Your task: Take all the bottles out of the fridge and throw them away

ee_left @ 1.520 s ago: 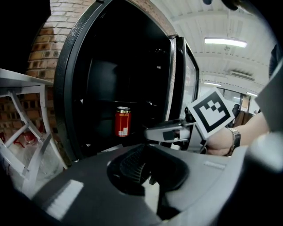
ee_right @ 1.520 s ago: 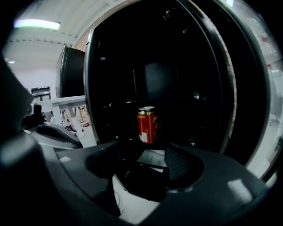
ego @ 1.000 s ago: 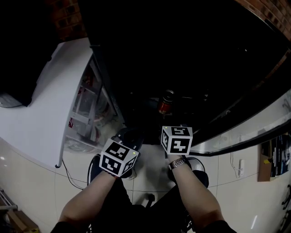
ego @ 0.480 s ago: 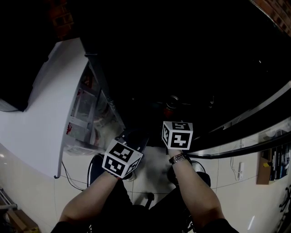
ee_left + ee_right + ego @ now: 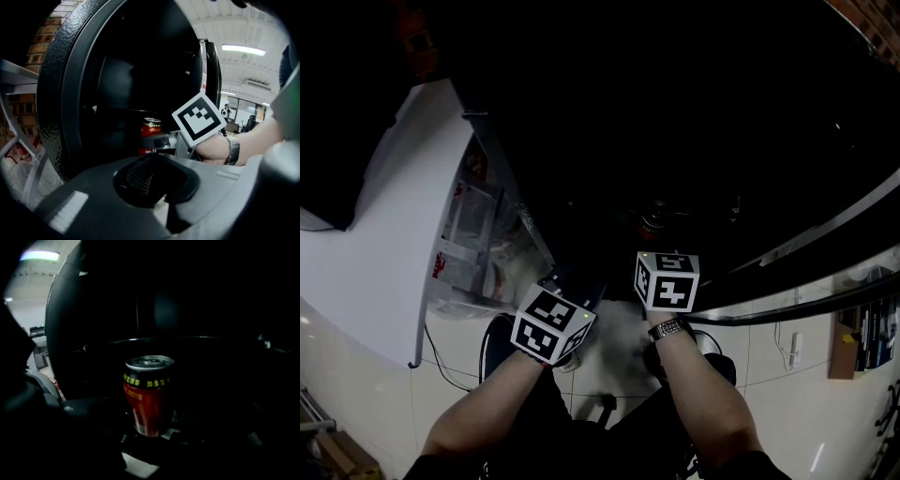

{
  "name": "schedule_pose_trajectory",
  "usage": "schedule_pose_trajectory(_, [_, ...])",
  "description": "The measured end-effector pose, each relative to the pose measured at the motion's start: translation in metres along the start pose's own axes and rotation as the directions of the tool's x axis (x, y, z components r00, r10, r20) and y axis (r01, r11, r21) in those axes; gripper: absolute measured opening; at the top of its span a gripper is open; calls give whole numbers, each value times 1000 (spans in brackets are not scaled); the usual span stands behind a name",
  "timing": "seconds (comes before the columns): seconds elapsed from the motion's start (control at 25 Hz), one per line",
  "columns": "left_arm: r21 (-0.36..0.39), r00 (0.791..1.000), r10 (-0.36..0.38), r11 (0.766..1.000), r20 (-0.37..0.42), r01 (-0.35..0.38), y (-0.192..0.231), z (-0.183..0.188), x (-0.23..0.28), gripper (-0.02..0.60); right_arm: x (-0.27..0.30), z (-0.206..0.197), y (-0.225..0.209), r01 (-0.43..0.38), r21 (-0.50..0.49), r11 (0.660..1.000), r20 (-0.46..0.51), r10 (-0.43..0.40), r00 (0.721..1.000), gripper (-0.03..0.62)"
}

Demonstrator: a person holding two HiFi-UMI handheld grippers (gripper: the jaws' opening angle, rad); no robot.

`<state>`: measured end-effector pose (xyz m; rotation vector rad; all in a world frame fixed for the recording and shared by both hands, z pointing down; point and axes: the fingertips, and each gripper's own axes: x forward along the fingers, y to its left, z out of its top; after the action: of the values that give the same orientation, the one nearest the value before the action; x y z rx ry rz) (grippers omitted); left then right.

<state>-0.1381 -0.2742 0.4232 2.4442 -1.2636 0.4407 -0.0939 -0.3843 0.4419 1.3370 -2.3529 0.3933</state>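
Standing upright inside the dark fridge (image 5: pixel 61 103), the red can (image 5: pixel 147 397) sits between the spread jaws of the right tool (image 5: pixel 152 432), which have just been closing a little. Just outside the fridge's mouth, the left tool (image 5: pixel 150 180) is pressed together on nothing.

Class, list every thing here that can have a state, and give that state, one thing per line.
Fridge: door open.
Red can: upright inside it.
Right tongs: open, the can between them; jaws have just been closing.
Left tongs: shut, empty.
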Motion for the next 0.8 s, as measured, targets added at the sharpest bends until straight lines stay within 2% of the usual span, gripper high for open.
schedule_pose_trajectory(0.28, [5,1000,0,1000,5,0,-17,0,-6,3,-33,-8,4,-16,-3,1000,12,16,1000,321])
schedule_pose_trajectory(0.52, [32,1000,-14,999,22,14,-52,6,-10,3,-79,-15,1,-23,-3,1000,38,23,999,320])
schedule_pose_trajectory(0.8, [40,999,-50,998,7,50,-101,-10,-9,5,-134,-53,-9,-13,9,1000,18,12,1000,321])
